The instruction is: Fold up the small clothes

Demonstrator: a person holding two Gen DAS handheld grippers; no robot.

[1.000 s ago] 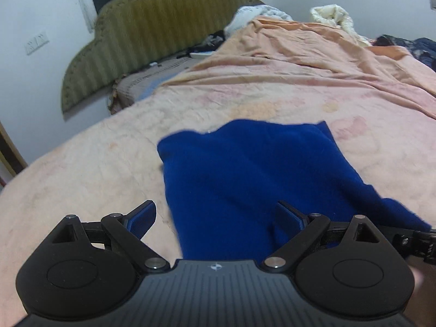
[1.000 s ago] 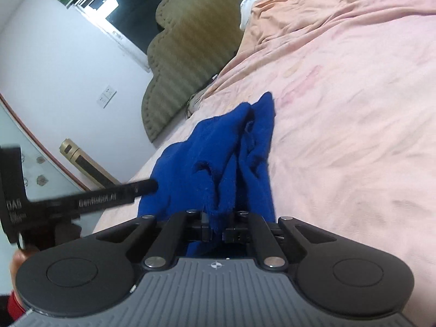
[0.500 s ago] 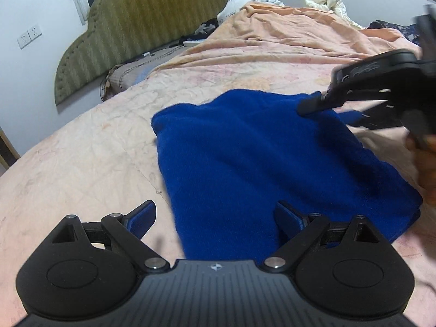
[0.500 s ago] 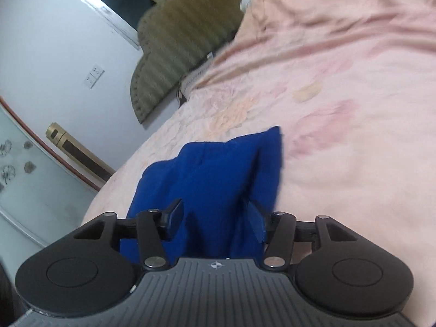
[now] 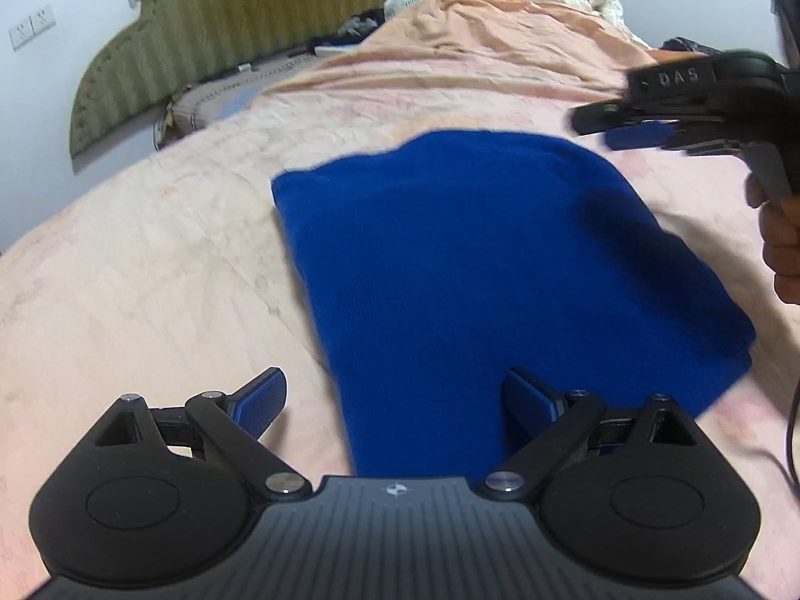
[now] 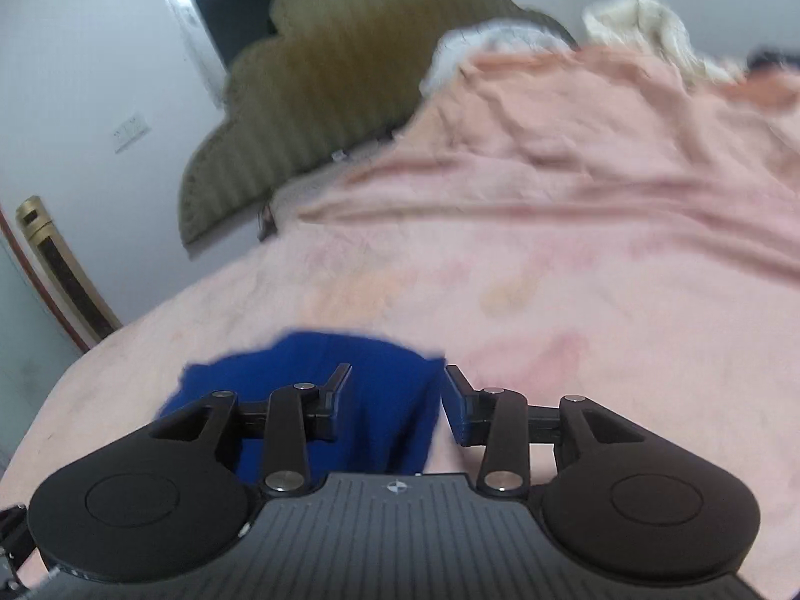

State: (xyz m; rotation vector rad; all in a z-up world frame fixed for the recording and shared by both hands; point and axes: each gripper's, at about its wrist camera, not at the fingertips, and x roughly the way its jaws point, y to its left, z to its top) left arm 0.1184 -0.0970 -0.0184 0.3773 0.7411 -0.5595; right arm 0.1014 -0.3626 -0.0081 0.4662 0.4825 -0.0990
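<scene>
Blue knitted cloth (image 5: 480, 270), folded to a rough rectangle, lies flat on the bed's pink wrinkled blanket (image 5: 150, 270), nearer the bed's near edge than its olive striped padded headboard (image 5: 240, 20). The left gripper (image 5: 395, 395) hovers over the cloth's near end, fingers (image 5: 260, 395) spread wide and gripping nothing. The right gripper (image 6: 397, 397), carried in a hand (image 5: 780, 245) off the cloth's right side, has its fingers apart and closing, with nothing pinched between them.

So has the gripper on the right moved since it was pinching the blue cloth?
Yes. The right gripper has let go, lifting off the blue cloth.
</scene>
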